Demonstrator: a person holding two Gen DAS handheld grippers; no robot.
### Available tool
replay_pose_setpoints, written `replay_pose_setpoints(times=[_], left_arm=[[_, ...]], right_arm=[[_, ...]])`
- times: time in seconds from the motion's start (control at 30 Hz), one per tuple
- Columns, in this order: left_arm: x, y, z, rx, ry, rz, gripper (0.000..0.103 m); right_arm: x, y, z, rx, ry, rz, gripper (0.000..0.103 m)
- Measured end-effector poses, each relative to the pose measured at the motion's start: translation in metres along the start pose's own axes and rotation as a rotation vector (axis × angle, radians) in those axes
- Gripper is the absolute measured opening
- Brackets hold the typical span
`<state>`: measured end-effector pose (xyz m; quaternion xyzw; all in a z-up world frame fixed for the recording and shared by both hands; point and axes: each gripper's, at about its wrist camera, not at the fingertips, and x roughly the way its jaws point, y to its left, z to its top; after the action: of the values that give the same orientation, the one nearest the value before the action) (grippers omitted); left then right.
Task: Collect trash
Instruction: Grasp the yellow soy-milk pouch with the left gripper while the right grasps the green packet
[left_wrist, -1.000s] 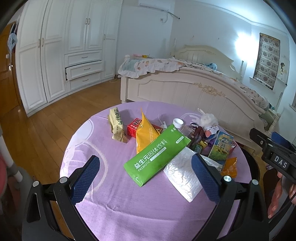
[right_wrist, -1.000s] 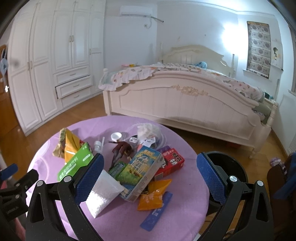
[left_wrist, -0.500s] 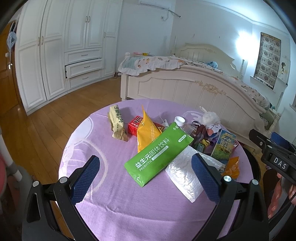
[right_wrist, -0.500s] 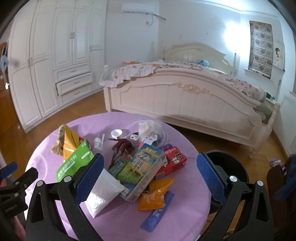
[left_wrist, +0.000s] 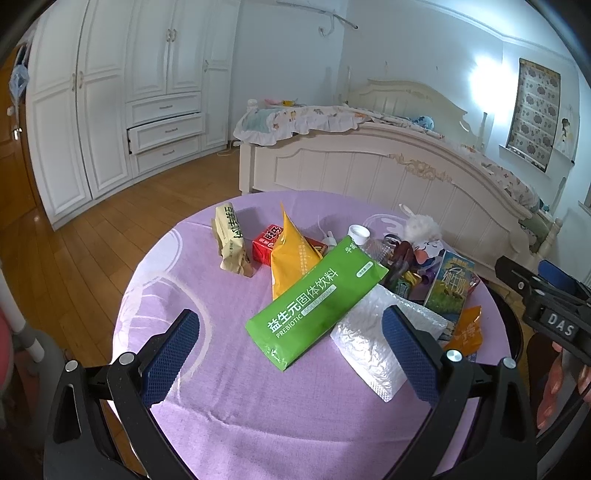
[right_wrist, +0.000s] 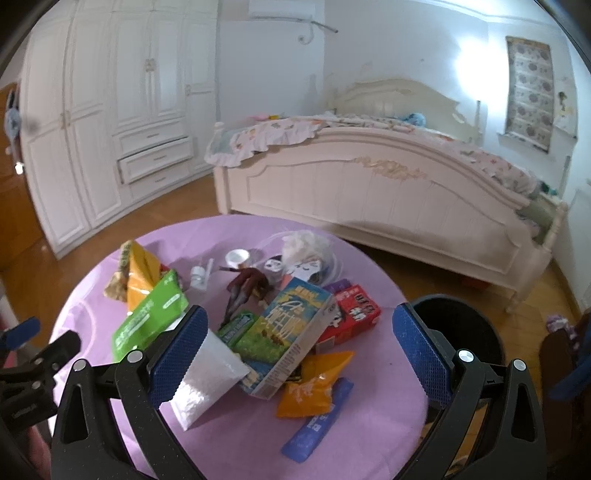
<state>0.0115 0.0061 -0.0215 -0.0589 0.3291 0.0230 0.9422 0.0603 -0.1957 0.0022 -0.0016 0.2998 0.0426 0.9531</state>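
Trash lies heaped on a round table with a purple cloth (left_wrist: 229, 406). In the left wrist view I see a green drink pouch (left_wrist: 314, 306), a yellow-orange bag (left_wrist: 290, 258), a pale wrapper (left_wrist: 231, 240), a red box (left_wrist: 267, 243), a white bubble mailer (left_wrist: 376, 343) and a milk carton (left_wrist: 452, 288). My left gripper (left_wrist: 291, 354) is open and empty above the table's near side. In the right wrist view my right gripper (right_wrist: 297, 350) is open and empty above the milk carton (right_wrist: 288, 332), an orange packet (right_wrist: 314, 387) and a blue wrapper (right_wrist: 317, 424). A black bin (right_wrist: 458, 332) stands beside the table.
A white bed (left_wrist: 388, 173) stands behind the table and white wardrobes (left_wrist: 110, 110) with an open drawer line the left wall. The floor is wood. A plush toy (left_wrist: 424, 236) and a clear bottle with a white cap (left_wrist: 360, 236) lie among the trash.
Both grippers have drifted slightly forward toward the table. Nothing has been picked up or moved.
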Motion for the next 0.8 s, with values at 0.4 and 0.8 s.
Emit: replay_pose_setpoints(times=[0.4, 0.8], left_arm=[[0.054, 0.082, 0.03, -0.129, 0.093, -0.05, 0.098], [0.159, 0.115, 0.075, -0.205, 0.223, -0.083, 0.095]], right_arm=[[0.049, -0.075, -0.019, 0.407, 0.174, 0.423, 0.097], [0.121, 0.036, 0.025, 0.12, 0.289, 0.515, 0.071]])
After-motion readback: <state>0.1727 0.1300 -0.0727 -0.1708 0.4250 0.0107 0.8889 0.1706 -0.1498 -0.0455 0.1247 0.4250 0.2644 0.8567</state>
